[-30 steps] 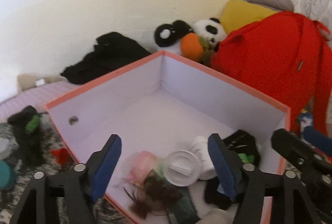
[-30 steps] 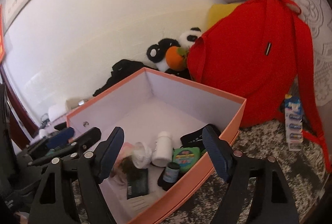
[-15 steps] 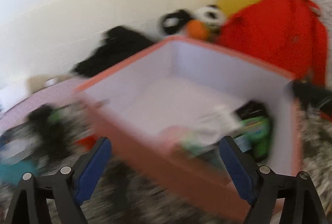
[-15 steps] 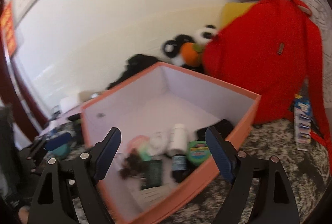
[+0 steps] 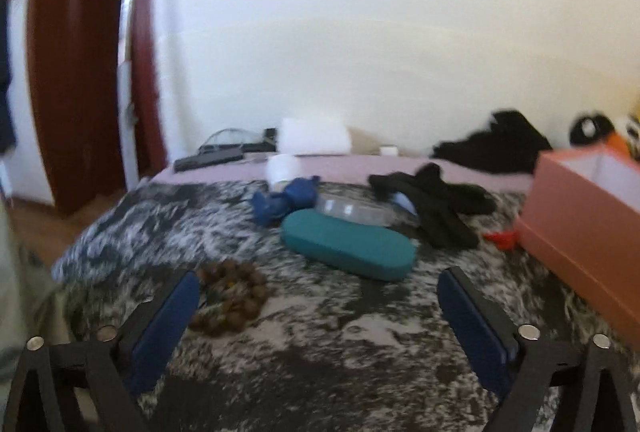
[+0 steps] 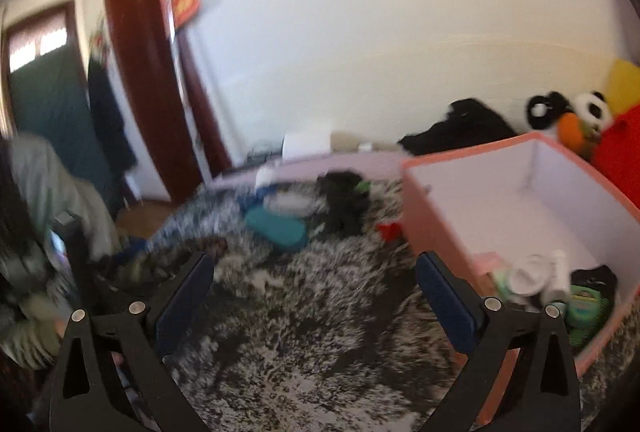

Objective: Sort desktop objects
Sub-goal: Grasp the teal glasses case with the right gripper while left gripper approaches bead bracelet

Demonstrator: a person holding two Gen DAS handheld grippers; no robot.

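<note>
My left gripper (image 5: 318,290) is open and empty above the grey shaggy blanket (image 5: 320,344). Ahead of it lie a teal glasses case (image 5: 348,244), a brown bead bracelet (image 5: 230,298) by the left finger, a blue cloth (image 5: 286,197), a clear plastic case (image 5: 354,209), black gloves (image 5: 434,203) and a small red piece (image 5: 502,238). The pink box (image 5: 580,216) stands at the right. My right gripper (image 6: 314,278) is open and empty left of the pink box (image 6: 432,216), which holds several small items (image 6: 532,272). The teal case (image 6: 276,228) lies ahead of it.
A red backpack (image 6: 620,151), a panda plush (image 6: 588,111) and black clothing (image 6: 460,129) lie behind the box. A white roll (image 5: 282,167) and black devices (image 5: 208,157) sit on the lilac sheet. A brown door (image 5: 80,71) stands at the left. A person's sleeve (image 6: 44,191) shows at left.
Both grippers swung left, away from the box interior. The left one now faces the loose items on the blanket; the box has moved to the right edge of its view.
</note>
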